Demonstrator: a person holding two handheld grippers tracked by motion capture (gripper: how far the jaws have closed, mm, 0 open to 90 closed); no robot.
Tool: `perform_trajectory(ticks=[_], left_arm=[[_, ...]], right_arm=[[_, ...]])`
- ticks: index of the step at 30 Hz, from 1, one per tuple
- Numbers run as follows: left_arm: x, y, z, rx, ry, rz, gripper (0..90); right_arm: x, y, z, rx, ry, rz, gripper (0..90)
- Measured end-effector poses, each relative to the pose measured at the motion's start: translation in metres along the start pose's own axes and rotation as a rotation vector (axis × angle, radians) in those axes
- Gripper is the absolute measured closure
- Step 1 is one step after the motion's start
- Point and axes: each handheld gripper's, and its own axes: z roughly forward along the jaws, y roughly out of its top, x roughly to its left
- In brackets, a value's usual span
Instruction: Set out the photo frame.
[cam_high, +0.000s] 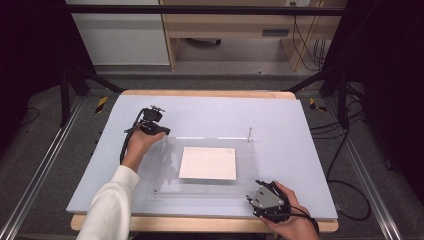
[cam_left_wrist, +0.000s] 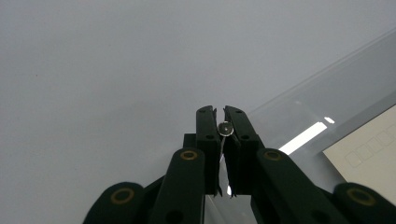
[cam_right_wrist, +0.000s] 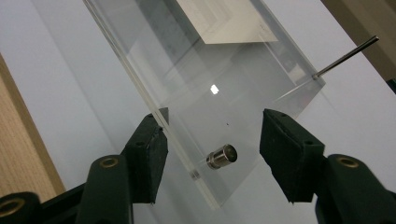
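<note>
Pale blue table (cam_high: 210, 112) under clear acrylic plate (cam_high: 170, 190).

No writing can be read; the white sheet (cam_high: 208, 163) shows only faint boxes

The left gripper (cam_high: 159, 131) sits way out ahead at the end of a stretched arm in a white sleeve (cam_high: 111, 205), and in the left gripper view its jaws are pinched nearly together on a small metal pin (cam_left_wrist: 225, 128). The right gripper (cam_high: 256, 194) hangs back near the person's edge, hand (cam_high: 292, 215) wrapped round it, grey plate on top, jaws spread wide apart.
</note>
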Motion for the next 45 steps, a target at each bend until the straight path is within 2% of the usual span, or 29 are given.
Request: perform_trajectory(ticks=[4,6,10,11,14,15,18,19,21,22,26,27,28,31,34,35,37,38,40,41,43,45], left_arm=[[-0.001,-0.001,0.000,-0.010,0.006,-0.005,83.7],[-0.001,-0.003,-0.001,-0.021,0.021,-0.008,77.8],[-0.002,-0.009,-0.006,-0.052,0.030,-0.001,73.2],[-0.002,-0.013,-0.012,-0.086,0.031,-0.006,70.7],[-0.003,-0.017,-0.020,-0.112,0.037,0.004,66.7],[-0.004,-0.021,-0.028,-0.147,0.035,0.010,63.4],[-0.009,-0.032,-0.040,-0.204,0.035,0.018,60.0],[-0.009,-0.032,-0.040,-0.204,0.035,0.018,58.7],[-0.014,-0.042,-0.049,-0.249,0.040,0.031,57.2],[-0.017,-0.048,-0.053,-0.275,0.045,0.036,53.5],[-0.027,-0.073,-0.065,-0.342,0.023,0.047,46.7],[-0.029,-0.079,-0.067,-0.353,0.022,0.050,42.0],[-0.034,-0.088,-0.072,-0.369,0.014,0.064,40.3],[-0.038,-0.094,-0.080,-0.387,0.019,0.075,36.4],[-0.046,-0.100,-0.091,-0.415,0.006,0.093,29.9],[-0.051,-0.106,-0.095,-0.418,-0.006,0.126,26.3],[-0.054,-0.108,-0.096,-0.416,-0.008,0.139,23.9],[-0.057,-0.111,-0.097,-0.417,-0.001,0.158,18.8],[-0.062,-0.116,-0.100,-0.423,0.002,0.180,17.0],[-0.064,-0.118,-0.103,-0.427,0.015,0.204,12.0],[-0.068,-0.121,-0.107,-0.438,0.022,0.227,11.2],[-0.072,-0.125,-0.111,-0.444,0.002,0.246,10.6]], right_arm=[[0.001,0.001,-0.001,0.000,-0.006,-0.014,44.2],[0.001,0.002,-0.001,0.006,-0.005,-0.017,44.7],[0.003,0.003,0.000,0.017,-0.005,-0.022,45.2],[0.003,0.003,0.000,0.013,-0.008,-0.023,45.3],[0.003,0.004,-0.001,0.008,-0.010,-0.020,46.2],[0.003,0.005,-0.001,0.007,-0.016,-0.019,46.6],[0.002,0.005,-0.002,0.000,-0.022,-0.024,47.4],[0.002,0.005,-0.002,0.000,-0.022,-0.024,47.4],[0.001,0.005,-0.003,-0.004,-0.028,-0.021,47.6],[0.001,0.006,-0.003,-0.001,-0.036,-0.011,48.0],[-0.001,0.006,-0.004,-0.006,-0.046,-0.006,48.3],[-0.001,0.007,-0.004,-0.010,-0.051,-0.006,48.7],[-0.001,0.007,-0.004,-0.012,-0.053,-0.006,49.0],[-0.001,0.007,-0.004,-0.011,-0.055,-0.005,49.2],[-0.001,0.008,-0.006,-0.017,-0.062,0.000,50.2],[-0.001,0.009,-0.006,-0.024,-0.069,0.003,50.4],[-0.001,0.009,-0.007,-0.027,-0.070,0.001,50.5],[-0.001,0.009,-0.007,-0.027,-0.070,0.001,50.5],[-0.001,0.009,-0.007,-0.027,-0.072,0.002,50.8],[-0.001,0.010,-0.007,-0.030,-0.073,0.001,50.9],[-0.002,0.010,-0.008,-0.034,-0.076,0.004,51.5],[-0.002,0.010,-0.008,-0.036,-0.077,0.003,51.7]])
